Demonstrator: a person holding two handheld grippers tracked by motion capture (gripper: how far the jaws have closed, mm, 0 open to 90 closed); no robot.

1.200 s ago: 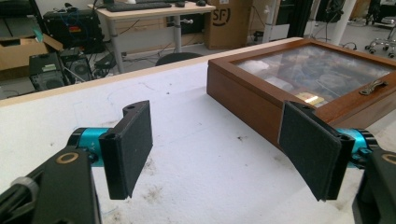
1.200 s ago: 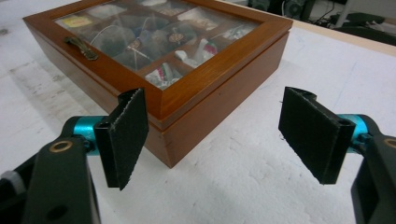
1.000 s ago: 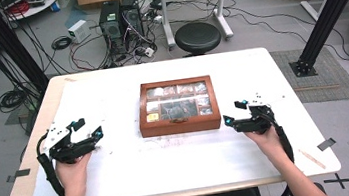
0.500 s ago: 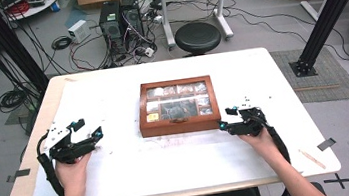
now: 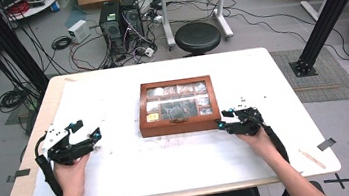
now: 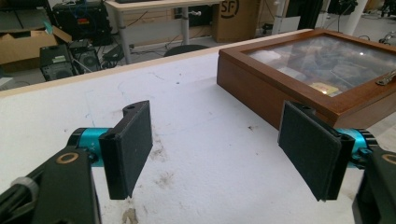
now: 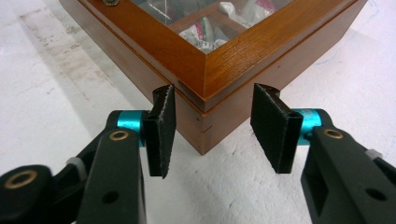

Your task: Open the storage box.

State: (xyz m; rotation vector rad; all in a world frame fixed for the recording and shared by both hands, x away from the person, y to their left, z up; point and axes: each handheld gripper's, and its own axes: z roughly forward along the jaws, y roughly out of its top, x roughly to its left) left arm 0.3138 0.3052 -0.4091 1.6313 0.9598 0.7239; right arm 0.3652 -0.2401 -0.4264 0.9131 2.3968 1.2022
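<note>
Wooden box (image 5: 178, 106), long axis left-right, latch twd person.

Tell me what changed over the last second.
The right gripper moved left across the table to the near right corner of the wooden box; its open jaws now flank that corner and grip nothing. The left gripper stayed open in its place, and the box did not shift, lid shut.

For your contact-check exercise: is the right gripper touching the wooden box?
Cannot tell: in the right gripper view, the right gripper straddles the wooden box corner, jaws open.
</note>
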